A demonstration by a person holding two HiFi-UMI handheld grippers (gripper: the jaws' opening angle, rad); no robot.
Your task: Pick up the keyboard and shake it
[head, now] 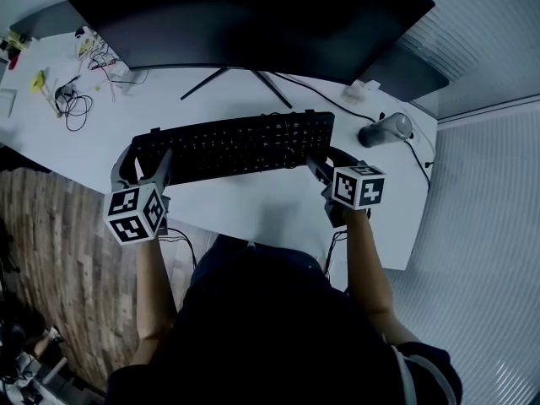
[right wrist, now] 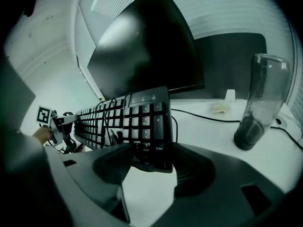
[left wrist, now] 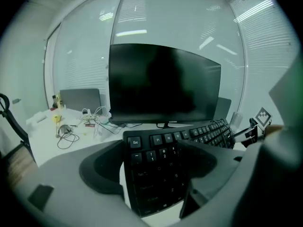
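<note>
Keyboard (head: pixel 232 146), each end clamped in a hand-held gripper (head: pixel 145 169)

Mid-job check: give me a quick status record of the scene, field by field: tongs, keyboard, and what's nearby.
left tongs: closed on the keyboard's Esc end
right tongs: closed on the keyboard's numpad end
keyboard: black, held at both ends, in front of the monitor
lift: right end looks clear of the desk; left end unclear
monitor: screen dark
nearby: dark cylinder standing right of the keyboard; loose cables at the desk's left
</note>
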